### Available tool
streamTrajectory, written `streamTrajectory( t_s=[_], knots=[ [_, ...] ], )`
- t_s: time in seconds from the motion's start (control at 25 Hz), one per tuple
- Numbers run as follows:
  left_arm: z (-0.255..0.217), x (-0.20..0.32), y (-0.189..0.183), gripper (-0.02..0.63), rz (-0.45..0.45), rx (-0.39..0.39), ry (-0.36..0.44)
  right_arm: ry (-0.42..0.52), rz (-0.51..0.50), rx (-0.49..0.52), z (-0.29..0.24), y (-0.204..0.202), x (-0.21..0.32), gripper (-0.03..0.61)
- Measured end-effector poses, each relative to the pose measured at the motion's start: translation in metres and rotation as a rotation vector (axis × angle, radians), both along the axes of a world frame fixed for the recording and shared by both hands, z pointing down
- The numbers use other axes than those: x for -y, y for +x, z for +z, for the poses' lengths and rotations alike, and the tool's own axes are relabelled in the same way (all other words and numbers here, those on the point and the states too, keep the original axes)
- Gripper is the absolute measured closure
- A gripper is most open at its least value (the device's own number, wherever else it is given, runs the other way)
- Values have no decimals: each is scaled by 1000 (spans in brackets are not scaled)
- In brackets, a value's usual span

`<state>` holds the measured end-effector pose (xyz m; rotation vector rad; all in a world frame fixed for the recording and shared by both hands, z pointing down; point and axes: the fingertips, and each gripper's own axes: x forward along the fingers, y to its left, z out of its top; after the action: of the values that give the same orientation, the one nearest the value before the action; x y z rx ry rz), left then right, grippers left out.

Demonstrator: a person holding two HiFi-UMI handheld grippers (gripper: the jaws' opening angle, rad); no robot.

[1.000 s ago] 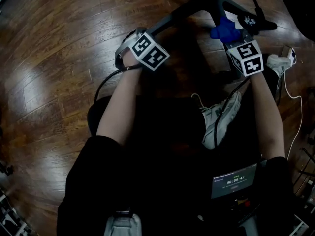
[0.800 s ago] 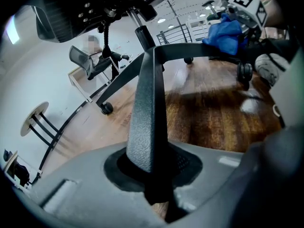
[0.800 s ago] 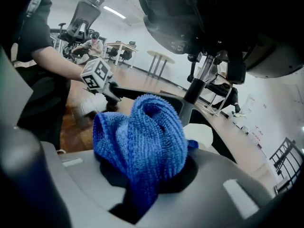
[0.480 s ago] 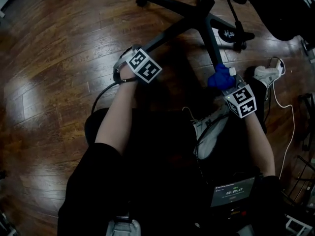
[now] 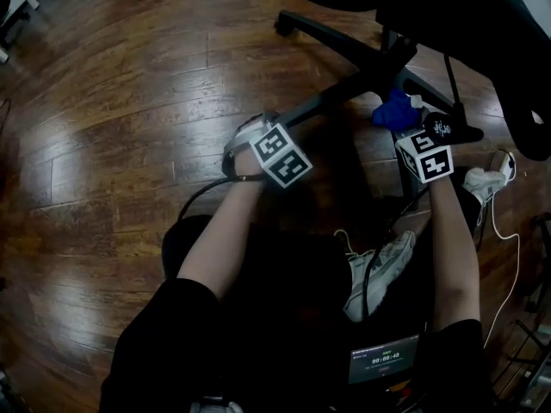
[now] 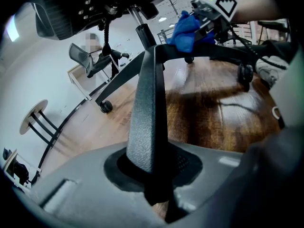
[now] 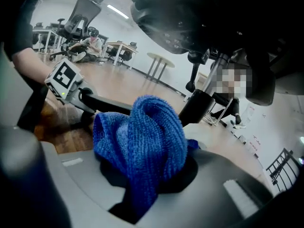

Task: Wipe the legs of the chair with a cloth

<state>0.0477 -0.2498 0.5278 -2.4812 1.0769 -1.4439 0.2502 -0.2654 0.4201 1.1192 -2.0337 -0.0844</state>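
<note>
The black chair base spreads its legs over the wood floor. My left gripper is shut on the end of the leg that points toward me. In the left gripper view that textured leg runs up from between the jaws of the left gripper. My right gripper is shut on a bunched blue cloth, which rests against a neighbouring leg close to the hub. The cloth fills the jaws of the right gripper, and the cloth shows again in the left gripper view.
A white sneaker lies below the base, and another white shoe with a white cable lies at the right. A caster ends the far leg. The dark seat overhangs at top right. Other office chairs and tables stand behind.
The right gripper with the cloth slid back along the leg toward me, then returned toward the hub. The left gripper has kept its hold on its leg.
</note>
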Motion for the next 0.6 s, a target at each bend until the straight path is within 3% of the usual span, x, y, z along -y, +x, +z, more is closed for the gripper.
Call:
streamTrajectory(
  t_s=[0.28, 0.6],
  knots=[
    [1, 0, -3, 529, 14, -1, 5, 37, 27, 100, -16, -6, 23, 500],
    [0, 1, -4, 529, 18, -13, 15, 9, 61, 161, -1, 13, -40, 500]
  ],
)
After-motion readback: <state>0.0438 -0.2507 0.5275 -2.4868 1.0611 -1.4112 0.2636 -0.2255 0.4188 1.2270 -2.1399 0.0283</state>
